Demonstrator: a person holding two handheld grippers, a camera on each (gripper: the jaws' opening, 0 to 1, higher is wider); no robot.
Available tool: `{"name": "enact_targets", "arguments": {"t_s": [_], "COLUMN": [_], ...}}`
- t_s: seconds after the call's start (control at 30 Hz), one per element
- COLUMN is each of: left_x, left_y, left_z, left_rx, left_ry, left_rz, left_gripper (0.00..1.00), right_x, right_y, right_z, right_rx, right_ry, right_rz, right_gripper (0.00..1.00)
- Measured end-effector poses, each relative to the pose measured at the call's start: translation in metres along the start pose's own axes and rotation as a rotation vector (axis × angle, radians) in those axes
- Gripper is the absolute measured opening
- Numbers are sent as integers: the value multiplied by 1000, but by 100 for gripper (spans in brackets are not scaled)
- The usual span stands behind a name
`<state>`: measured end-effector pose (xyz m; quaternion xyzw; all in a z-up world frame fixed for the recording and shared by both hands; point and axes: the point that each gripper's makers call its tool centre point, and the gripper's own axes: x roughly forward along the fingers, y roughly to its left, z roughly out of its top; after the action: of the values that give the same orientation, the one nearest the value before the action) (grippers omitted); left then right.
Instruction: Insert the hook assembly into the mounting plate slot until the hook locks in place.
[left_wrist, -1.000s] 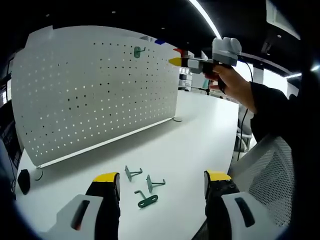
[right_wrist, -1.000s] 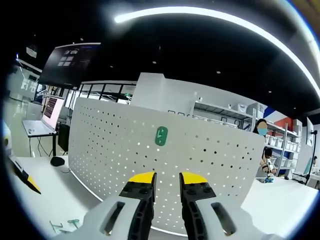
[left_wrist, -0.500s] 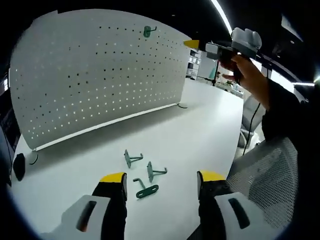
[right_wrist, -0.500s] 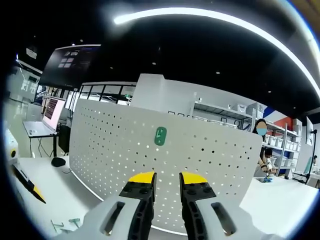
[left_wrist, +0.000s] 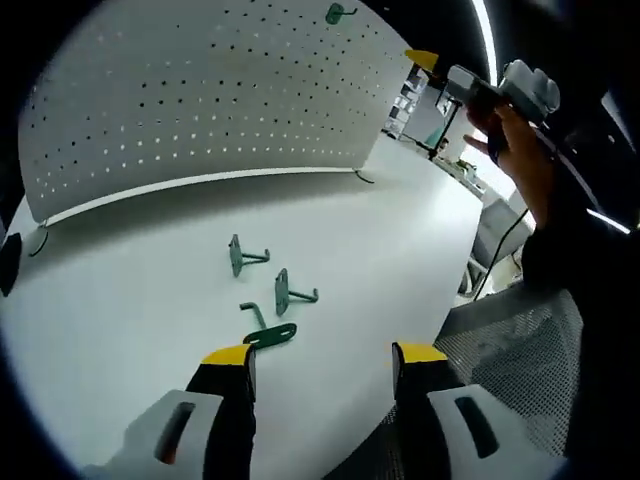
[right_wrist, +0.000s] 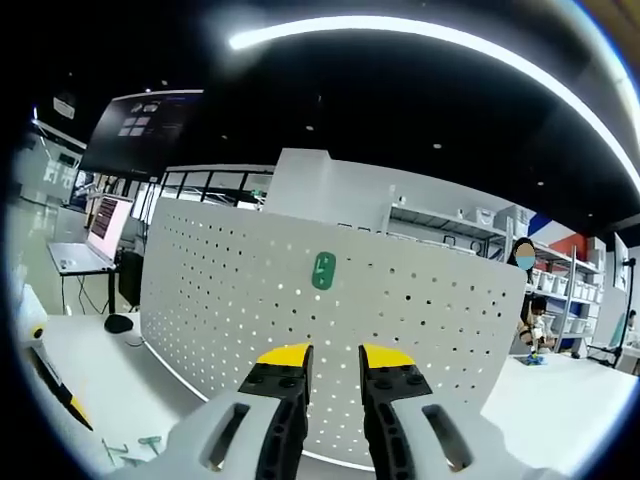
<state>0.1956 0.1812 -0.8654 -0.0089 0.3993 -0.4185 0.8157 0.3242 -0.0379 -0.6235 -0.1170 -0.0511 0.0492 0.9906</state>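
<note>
Hovering left hand-held gripper (left_wrist: 320, 360): yellow-tipped jaws spread wide with nothing between them, above the near edge of the white bench (left_wrist: 120, 300).
Nearest hook (left_wrist: 268, 330): green, lying flat on the bench just beyond the left jaw tip.
Other two loose hooks: one (left_wrist: 288, 292) and another (left_wrist: 240, 256) sit a little farther out, plates on edge, prongs pointing right, close together but apart.
Mesh chair back (left_wrist: 500, 370): grey, at the bench's right side beside the right jaw.
Right hand-held gripper (right_wrist: 323, 372): jaws close together with a narrow gap, nothing in them, aimed at the pegboard; in the left gripper view it (left_wrist: 450, 75) is raised at upper right in a person's hand (left_wrist: 520, 140).
Pegboard mounting plate (right_wrist: 300, 340): white, perforated, standing upright across the far bench on small feet.
Mounted hook (right_wrist: 322, 271): green, seated high on the pegboard, directly above the right jaw tips; also seen near its top edge (left_wrist: 335, 13).
Background: laptop (right_wrist: 90, 235) at far left, shelving (right_wrist: 470, 225) behind the board.
</note>
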Motion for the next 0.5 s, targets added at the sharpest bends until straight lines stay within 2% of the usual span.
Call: {"name": "enact_targets", "arguments": {"t_s": [0.2, 0.5], "left_x": [12, 25], "left_y": [4, 16], "left_z": [-5, 1], "left_rx": [-39, -36], "left_ry": [47, 58], "left_rz": [-10, 21], "left_gripper": [57, 56], "right_x": [0, 0], "right_y": [0, -1], "right_z": [-1, -6], "right_rx": [0, 2], "right_ry": [-2, 6], "right_rz": [3, -1], "right_gripper": [17, 16]}}
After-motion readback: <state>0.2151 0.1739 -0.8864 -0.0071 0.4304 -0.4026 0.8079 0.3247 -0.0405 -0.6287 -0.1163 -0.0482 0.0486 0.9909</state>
